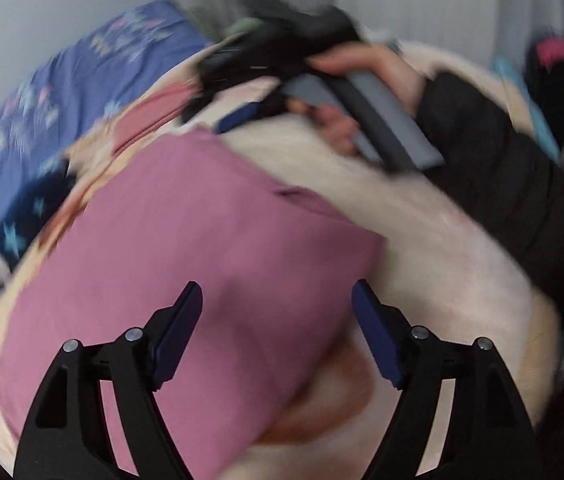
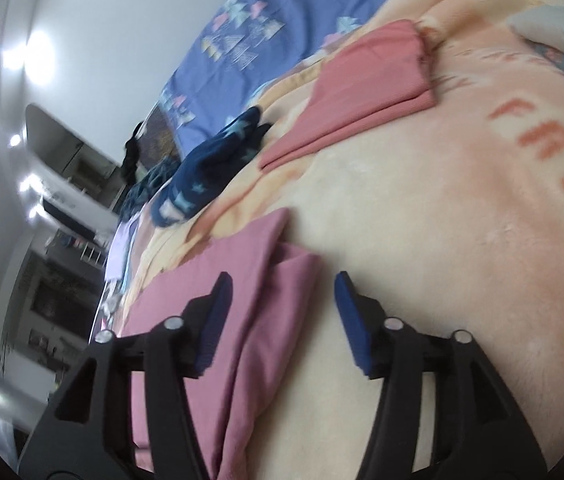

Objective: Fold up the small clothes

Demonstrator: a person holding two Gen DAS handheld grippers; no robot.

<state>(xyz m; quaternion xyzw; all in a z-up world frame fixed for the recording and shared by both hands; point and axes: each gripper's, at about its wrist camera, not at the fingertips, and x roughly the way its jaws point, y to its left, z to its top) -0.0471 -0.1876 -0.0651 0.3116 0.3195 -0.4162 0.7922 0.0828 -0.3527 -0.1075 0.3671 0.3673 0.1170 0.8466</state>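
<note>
Mauve folded cotton garment (image 2: 218, 300) lies on the cream plush blanket (image 2: 422, 240), directly under your left claw (image 1: 278, 312) and under your right claw (image 2: 282, 312); both gape apart, gripping nothing. Beyond your right claw sits a folded salmon-pink garment (image 2: 362, 80).

A mauve-pink cotton garment (image 2: 242, 320) lies folded flat on the near part of the bed, its layered edge showing along its right side. Farther off, a salmon-pink folded garment (image 2: 362, 88) lies flat. Between them, to the left, a crumpled navy star-printed garment (image 2: 210, 164) rests.
</note>
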